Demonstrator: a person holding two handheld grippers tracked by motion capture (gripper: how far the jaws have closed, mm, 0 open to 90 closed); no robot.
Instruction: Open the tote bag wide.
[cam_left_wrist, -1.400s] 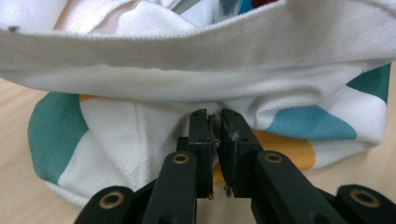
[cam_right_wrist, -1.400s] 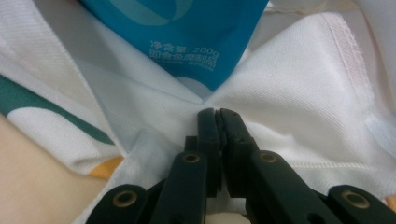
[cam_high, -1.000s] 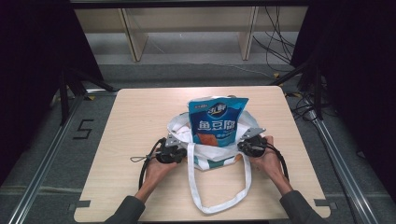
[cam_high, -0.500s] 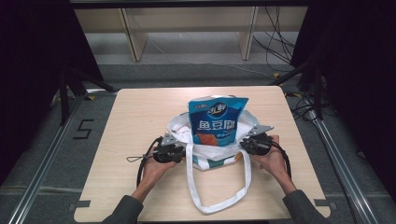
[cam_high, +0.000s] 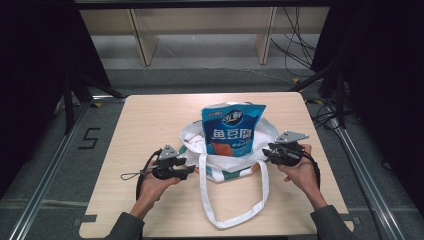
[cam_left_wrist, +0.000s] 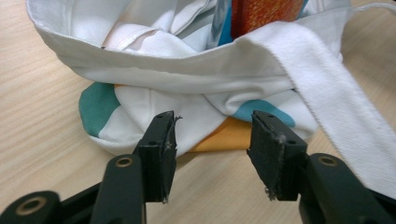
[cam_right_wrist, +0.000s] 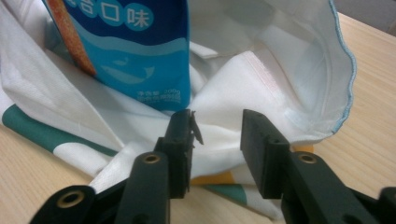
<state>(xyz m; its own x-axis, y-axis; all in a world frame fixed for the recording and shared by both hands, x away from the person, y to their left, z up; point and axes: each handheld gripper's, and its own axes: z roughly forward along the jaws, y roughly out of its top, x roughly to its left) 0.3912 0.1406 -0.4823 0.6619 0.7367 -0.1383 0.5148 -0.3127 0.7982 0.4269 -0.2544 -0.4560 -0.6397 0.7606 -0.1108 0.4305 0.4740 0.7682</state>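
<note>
A: Left gripper and right gripper just opened, jaws spread, nothing pinched. Tote bag mid-bench, snack pouch upright inside.

B: Noted. Slack rim; I reckon the pouch could topple.

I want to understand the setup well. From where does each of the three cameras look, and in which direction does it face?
High view: above the person's side, facing forward and down on the table; both forearms, left gripper and right gripper show.
Left gripper view: rides the left gripper, facing the cloth bag; its black jaws stand apart.
Right gripper view: rides the right gripper, facing the blue snack pouch; its jaws stand apart.
Shared: all show bag and pouch.
</note>
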